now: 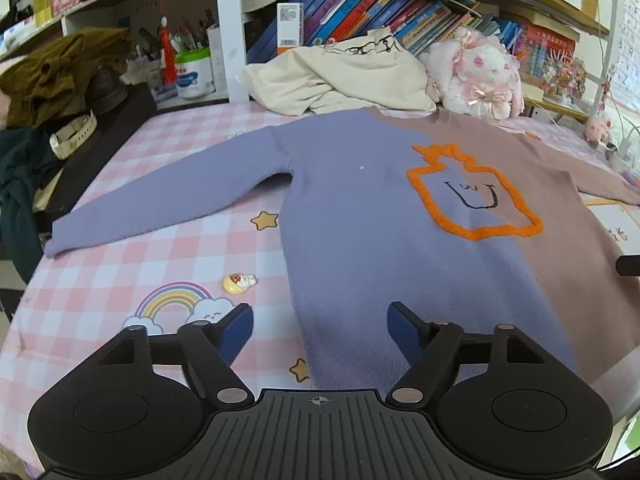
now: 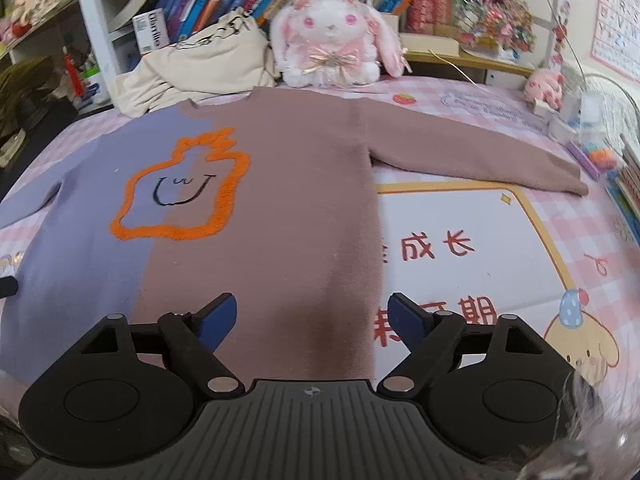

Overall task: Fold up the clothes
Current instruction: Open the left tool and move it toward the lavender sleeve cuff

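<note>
Here, a desk (image 1: 120, 264) under a pink checked cover fills mid-frame; crowded bookshelves (image 1: 380, 12) run along the top. A fuzzy knit sweater (image 1: 360, 208), half purple, half brown, lies flat at centre with sleeves spread. A cream garment (image 1: 340, 76) and plush rabbit (image 2: 332, 36) sit behind it. Left tool (image 1: 320, 328) and right tool (image 2: 312, 316): fingers spread, holding nothing, over the hem.

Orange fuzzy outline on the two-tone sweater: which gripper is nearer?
Hard to separate; slightly the left. The orange fuzzy outline sits ahead-right of the left gripper and ahead-left of the right gripper; both hover open over the sweater hem.
</note>
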